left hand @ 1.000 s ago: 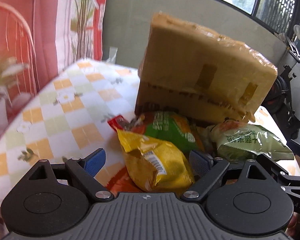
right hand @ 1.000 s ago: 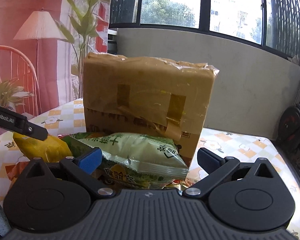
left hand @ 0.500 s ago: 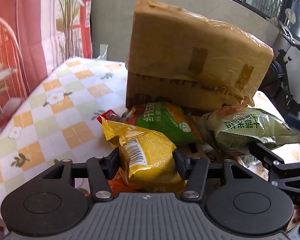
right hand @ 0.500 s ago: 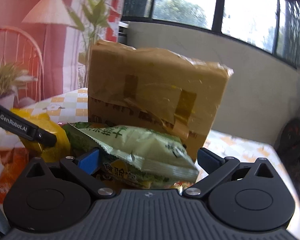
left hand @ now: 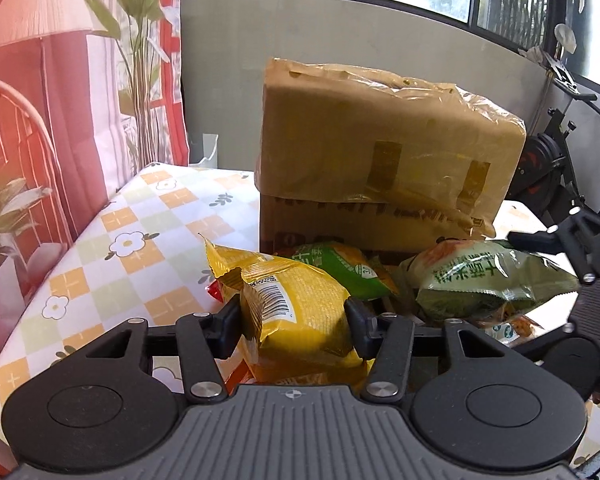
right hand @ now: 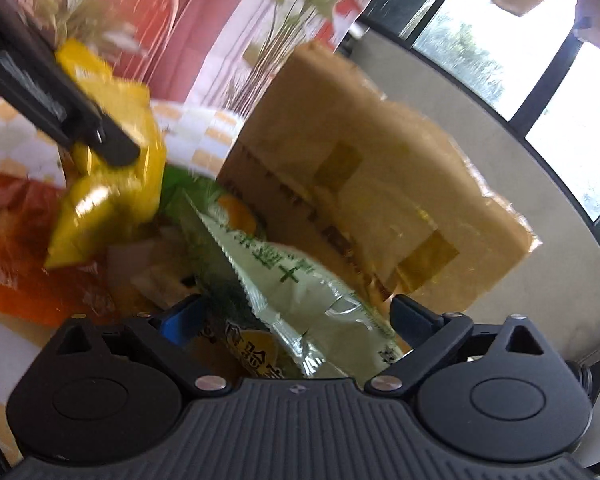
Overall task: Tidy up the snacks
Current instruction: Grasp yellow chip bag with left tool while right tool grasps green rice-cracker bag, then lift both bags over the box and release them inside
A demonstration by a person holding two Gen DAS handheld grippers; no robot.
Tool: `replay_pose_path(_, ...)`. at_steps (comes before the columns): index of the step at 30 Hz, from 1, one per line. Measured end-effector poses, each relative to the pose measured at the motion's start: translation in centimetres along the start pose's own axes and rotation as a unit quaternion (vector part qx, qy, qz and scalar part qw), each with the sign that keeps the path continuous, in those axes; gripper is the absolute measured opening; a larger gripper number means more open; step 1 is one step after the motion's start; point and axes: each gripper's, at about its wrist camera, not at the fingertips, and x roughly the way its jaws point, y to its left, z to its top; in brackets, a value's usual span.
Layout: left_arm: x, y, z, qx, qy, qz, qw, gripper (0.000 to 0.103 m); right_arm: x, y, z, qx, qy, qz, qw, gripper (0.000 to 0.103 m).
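Snack packets (left hand: 340, 268) are lying piled before a taped cardboard box (left hand: 384, 152); the left gripper (left hand: 292, 320) is clamping a yellow packet (left hand: 300, 312), while the right gripper (right hand: 296, 316) is closing, unclamped, around a pale green packet (right hand: 300, 280).

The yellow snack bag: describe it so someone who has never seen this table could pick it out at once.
Find the big tape-wrapped cardboard box on the checkered tablecloth; a heap of snack bags lies in front of it. At the heap's left end, the yellow snack bag sits clamped in the left claw. It alone is plain yellow with a barcode; its neighbours are green.
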Motion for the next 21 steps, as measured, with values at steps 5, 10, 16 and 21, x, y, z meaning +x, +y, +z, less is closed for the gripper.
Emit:
replay_pose_path(5, -0.9, 0.2, 0.1, -0.003, -0.009, -0.003, 0.9999, 0.055, -0.2, -0.4, -0.2, 0.023, 0.012, -0.002, 1.0, 0.075)
replay_pose_path(10, -2.1, 0.2, 0.1, -0.005, -0.025, -0.006, 0.9997, 0.055, -3.0, -2.1, -0.4, 0.083, -0.012, 0.005, 0.996, 0.068)
replay_pose_path(16, -4.0, -0.2, 1.0, 0.0, -0.056, -0.01, 0.9984, 0.054, -6.6, -4.7, -0.1, 0.169, -0.049, 0.013, 0.984, 0.066)
replay_pose_path(21, -5.8, -0.4, 2.4, 0.01, -0.086, -0.01, 0.9962, 0.054, -9.7, -7.1, 0.7, 0.223, -0.084, 0.017, 0.971, 0.066)
